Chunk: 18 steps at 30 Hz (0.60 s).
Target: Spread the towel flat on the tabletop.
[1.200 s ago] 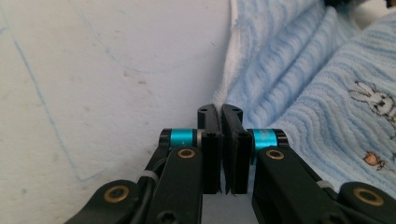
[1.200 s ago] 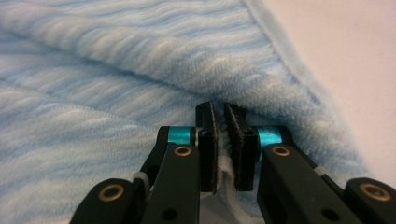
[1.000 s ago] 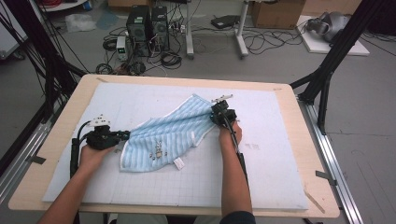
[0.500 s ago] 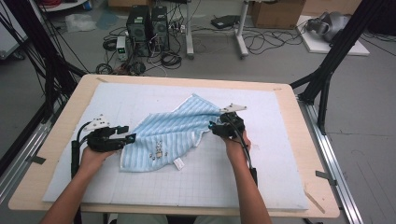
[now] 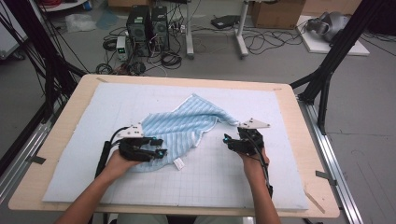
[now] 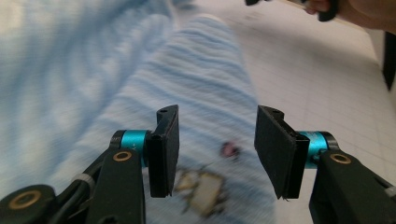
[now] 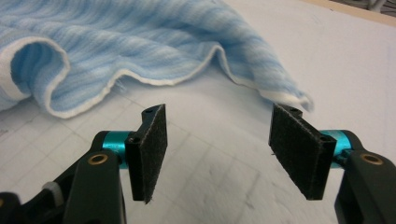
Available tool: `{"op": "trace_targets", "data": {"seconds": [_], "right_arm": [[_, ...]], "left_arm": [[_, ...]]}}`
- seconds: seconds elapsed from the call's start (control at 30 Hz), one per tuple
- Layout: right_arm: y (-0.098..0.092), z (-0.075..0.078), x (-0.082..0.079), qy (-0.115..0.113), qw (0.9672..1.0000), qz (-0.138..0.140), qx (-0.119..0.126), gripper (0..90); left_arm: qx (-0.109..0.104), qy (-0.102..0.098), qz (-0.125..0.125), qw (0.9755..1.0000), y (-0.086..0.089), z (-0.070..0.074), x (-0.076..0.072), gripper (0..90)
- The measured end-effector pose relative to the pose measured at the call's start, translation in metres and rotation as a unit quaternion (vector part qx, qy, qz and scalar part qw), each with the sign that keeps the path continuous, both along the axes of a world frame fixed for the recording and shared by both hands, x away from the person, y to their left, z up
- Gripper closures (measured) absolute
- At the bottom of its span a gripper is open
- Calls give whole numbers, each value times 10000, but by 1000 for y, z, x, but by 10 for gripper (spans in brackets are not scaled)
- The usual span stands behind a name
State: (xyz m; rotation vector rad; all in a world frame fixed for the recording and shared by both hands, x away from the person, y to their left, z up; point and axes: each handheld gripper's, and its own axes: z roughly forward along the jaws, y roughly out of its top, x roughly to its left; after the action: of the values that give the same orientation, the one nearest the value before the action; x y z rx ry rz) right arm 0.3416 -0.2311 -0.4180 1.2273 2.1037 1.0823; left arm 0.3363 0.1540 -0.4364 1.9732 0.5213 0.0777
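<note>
The blue striped garment (image 5: 180, 130) lies crumpled and partly doubled over near the middle of the white gridded mat (image 5: 84, 116), its small tag at the near edge, so I judge the work of folding or laying it out as only partly done: one layer is turned over, the edges are still wavy and uneven, and a clean flat shape is left to make. The left gripper (image 5: 159, 151) sits at the near left edge of the cloth; in the left gripper view its 2 jaws have just been opening and now stand roughly half apart above the fabric (image 6: 196, 93), with the printed patch below them and nothing pinched, so it is released. The right gripper (image 5: 227, 140) hovers just beside the cloth's right corner; in the right gripper view its jaws have likewise just been opening, with bare mat between the pads (image 7: 149, 149) and the white hem (image 7: 140, 79) lying beyond them, untouched.
</note>
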Motion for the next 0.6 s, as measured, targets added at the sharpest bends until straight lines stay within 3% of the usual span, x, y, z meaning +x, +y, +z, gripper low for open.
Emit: {"op": "trace_targets", "data": {"seconds": [0.1,0.23,0.3,0.37,0.43,0.5,0.57,0.6], "right_arm": [[-12,-7,-6,47,9998,-107,163,364],[-16,-9,-8,75,9996,-140,227,364],[-17,-8,-9,32,9995,-147,294,364],[-18,-7,-10,2,9994,-147,304,364],[-18,-6,-10,-1,9995,-156,290,364],[-16,-6,-11,14,9995,-131,287,364],[-15,-6,-11,0,9996,-87,253,365],[-15,-6,-11,0,9996,-87,253,365]], "left_arm": [[261,34,-157,9995,-18,-2,0,472],[543,24,-83,9985,-36,-4,1,504],[780,48,50,9969,-41,-5,3,597],[836,40,117,9964,-44,-5,4,779],[738,52,183,9971,-44,-4,6,838],[547,248,75,9982,-44,-4,8,852],[103,393,-182,9990,-46,-2,7,852],[-177,449,-351,9982,-47,0,6,852]]}}
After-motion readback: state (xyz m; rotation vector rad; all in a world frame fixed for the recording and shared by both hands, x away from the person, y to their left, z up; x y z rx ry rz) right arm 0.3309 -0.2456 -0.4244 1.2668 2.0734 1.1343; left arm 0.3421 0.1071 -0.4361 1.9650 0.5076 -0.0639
